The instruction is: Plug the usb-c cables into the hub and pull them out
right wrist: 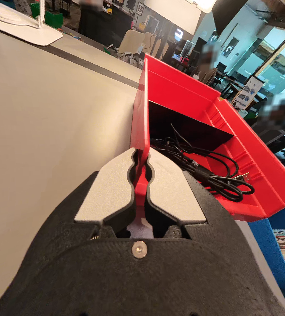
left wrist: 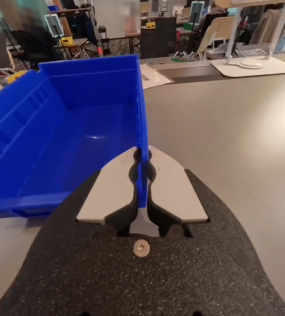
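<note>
no legible text anywhere; paper sheet (left wrist: 152, 75) on table & standing sign (right wrist: 248, 93) in bg bear print, too blurred/small to read

Each claw (left wrist: 142, 150) (right wrist: 142, 151) had grey wavy-edged fingers (left wrist: 114, 184) on speckled black bodies, a silver screw (left wrist: 141, 248) at 6 o'clock.

Blue bin (left wrist: 80, 123) was glossy smooth plastic, red bin (right wrist: 186, 89) the same shiny plastic, black cables (right wrist: 223, 181) looked braided and matt, left tongs (left wrist: 143, 150) and right tongs (right wrist: 142, 153) showed matt grey pads in grainy black bodies, worktop (left wrist: 223, 128) smooth with a soft sheen.
</note>
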`<state>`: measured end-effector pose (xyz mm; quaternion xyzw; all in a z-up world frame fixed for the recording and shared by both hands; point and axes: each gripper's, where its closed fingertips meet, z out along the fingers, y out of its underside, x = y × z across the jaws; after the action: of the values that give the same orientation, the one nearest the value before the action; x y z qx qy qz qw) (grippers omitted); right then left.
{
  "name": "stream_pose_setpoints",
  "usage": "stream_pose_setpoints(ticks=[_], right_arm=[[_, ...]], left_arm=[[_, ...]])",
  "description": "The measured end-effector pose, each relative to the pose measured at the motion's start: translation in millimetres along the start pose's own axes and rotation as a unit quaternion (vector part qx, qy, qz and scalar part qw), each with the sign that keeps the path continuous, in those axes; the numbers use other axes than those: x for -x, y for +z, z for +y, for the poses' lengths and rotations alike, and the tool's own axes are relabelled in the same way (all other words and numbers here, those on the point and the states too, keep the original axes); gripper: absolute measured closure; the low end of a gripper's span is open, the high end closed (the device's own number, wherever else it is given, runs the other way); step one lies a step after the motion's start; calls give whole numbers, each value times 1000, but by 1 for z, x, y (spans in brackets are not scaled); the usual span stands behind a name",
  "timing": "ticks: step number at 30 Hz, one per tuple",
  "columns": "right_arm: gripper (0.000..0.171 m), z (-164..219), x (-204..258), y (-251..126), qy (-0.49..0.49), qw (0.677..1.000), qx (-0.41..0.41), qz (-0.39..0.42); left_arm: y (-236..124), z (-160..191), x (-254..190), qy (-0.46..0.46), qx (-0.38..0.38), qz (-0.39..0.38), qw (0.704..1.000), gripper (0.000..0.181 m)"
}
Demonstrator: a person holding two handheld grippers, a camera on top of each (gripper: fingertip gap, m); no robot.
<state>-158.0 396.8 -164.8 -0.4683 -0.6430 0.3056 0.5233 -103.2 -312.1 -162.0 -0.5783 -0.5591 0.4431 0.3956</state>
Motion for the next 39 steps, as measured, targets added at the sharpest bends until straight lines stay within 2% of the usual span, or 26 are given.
stream_pose_setpoints(ticks=[8,16,21,27,37,39], right_arm=[[167,-5,14,-3,30,999,1,-22],[167,-17,43,-6,26,997,-17,-77],[167,-28,70,-8,14,989,-39,-144],[167,-46,114,-13,-14,963,-77,-257],[168,-82,200,-15,-50,877,-126,-461],[168,-89,218,-15,-57,857,-131,-495]], left_arm=[[-20,1,-72,72,-17,138,988,177],[-51,5,-146,108,-27,319,941,177],[-81,13,-174,129,-27,438,889,177],[-120,23,-196,134,-8,569,811,175],[-182,40,-210,114,54,721,681,174],[-188,41,-217,111,62,734,668,173]])
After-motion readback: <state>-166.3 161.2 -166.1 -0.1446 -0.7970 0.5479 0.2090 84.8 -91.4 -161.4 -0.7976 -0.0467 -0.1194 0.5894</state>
